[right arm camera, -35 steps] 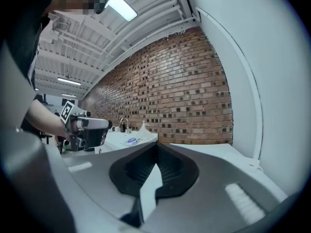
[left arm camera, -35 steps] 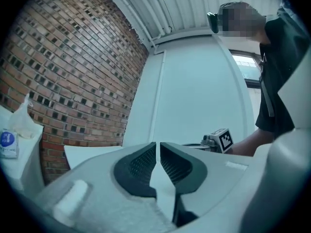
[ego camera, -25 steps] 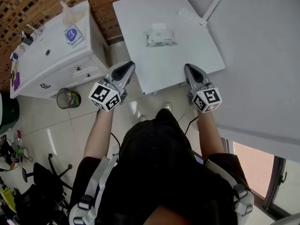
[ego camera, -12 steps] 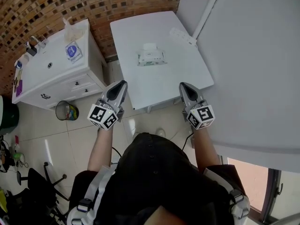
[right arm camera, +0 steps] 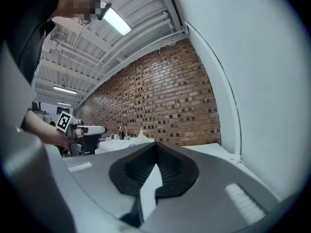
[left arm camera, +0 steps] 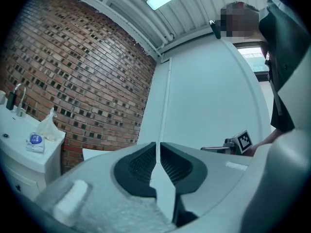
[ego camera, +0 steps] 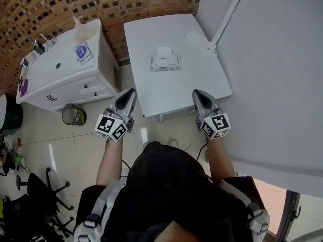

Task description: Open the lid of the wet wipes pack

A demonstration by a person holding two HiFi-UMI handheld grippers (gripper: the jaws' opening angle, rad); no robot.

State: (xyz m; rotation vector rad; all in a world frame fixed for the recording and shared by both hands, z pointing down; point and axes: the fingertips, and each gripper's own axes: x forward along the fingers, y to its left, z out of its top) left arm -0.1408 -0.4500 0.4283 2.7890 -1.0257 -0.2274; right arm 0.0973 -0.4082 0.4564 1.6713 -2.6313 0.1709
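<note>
White worktop (ego camera: 174, 92), task seemingly not yet begun: the left hand-held gripper (ego camera: 129, 92) hovers just short of the worktop's near edge, its jaws drawn almost together on nothing. Ahead of it and to its right, well apart from both tools, the wet wipes pack (ego camera: 165, 62) lies flat near the worktop's middle, touched by neither. The right hand-held gripper (ego camera: 197, 93) hangs level at the same near edge, jaws closed and empty, with the pack ahead and to its left. Whether the lid sits shut is too small to tell. By this reading the whole job remains: reach in, steady the pack, lift the lid.
</note>
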